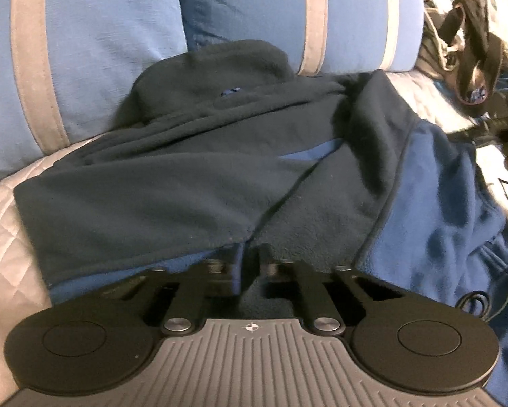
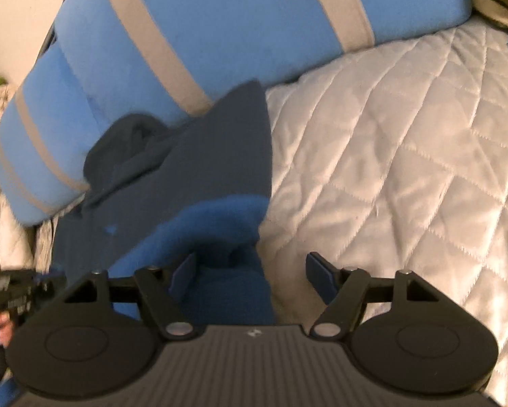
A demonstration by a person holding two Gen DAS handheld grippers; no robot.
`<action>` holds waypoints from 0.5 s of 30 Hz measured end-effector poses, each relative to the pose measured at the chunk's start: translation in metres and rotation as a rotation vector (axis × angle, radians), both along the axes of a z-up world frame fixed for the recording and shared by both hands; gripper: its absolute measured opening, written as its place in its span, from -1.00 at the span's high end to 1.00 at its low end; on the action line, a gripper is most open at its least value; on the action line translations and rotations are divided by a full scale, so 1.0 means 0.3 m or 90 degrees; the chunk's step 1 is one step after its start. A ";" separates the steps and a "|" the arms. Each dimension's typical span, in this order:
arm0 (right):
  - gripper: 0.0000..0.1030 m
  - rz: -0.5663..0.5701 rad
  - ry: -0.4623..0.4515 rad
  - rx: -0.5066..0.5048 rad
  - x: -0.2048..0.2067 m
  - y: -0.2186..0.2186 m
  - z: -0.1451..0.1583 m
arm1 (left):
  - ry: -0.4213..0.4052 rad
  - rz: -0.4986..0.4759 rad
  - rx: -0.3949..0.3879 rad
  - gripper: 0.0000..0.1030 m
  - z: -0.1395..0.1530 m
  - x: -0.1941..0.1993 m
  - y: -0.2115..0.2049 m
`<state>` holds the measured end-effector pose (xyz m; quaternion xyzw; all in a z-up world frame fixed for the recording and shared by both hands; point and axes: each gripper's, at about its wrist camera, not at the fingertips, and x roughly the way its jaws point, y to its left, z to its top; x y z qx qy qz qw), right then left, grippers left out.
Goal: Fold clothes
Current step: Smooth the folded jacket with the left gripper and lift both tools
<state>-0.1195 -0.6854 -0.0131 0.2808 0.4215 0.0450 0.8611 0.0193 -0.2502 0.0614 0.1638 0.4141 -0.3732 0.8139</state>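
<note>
Left wrist view: the left gripper (image 1: 250, 257) has its jaws drawn nearly together, pinching the near hem of the dark navy fleece jacket (image 1: 172, 176), where navy cloth lies between the two fingers. The jacket spreads ahead of the jaws across the white quilted bedspread (image 1: 3, 237), its brighter blue panel (image 1: 437, 203) off to the right of the jaws. Beyond it stand blue pillows with grey stripes (image 1: 94, 34), and a heap of dark clothes (image 1: 474, 34) lies far right.

Right wrist view: the right gripper (image 2: 250, 268) has its jaws spread wide. The jacket's blue part (image 2: 220, 230) sits between them, close against the left finger and apart from the right one, so nothing is clamped. The bedspread (image 2: 406, 152) stretches right of the jaws; a blue striped pillow (image 2: 186, 34) lies ahead.
</note>
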 end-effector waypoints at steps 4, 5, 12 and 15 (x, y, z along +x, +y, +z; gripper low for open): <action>-0.05 0.008 0.006 -0.032 -0.028 0.024 -0.005 | -0.026 0.032 -0.014 0.90 0.029 -0.005 0.030; -0.04 0.007 0.007 -0.036 -0.032 0.027 -0.005 | -0.033 0.040 -0.017 0.91 0.037 -0.007 0.038; -0.35 -0.002 0.003 -0.084 -0.040 0.056 0.021 | -0.029 0.122 0.041 0.55 0.061 -0.007 0.075; -0.56 -0.018 -0.017 -0.103 -0.057 0.055 0.068 | -0.022 0.147 0.004 0.15 0.118 -0.037 0.128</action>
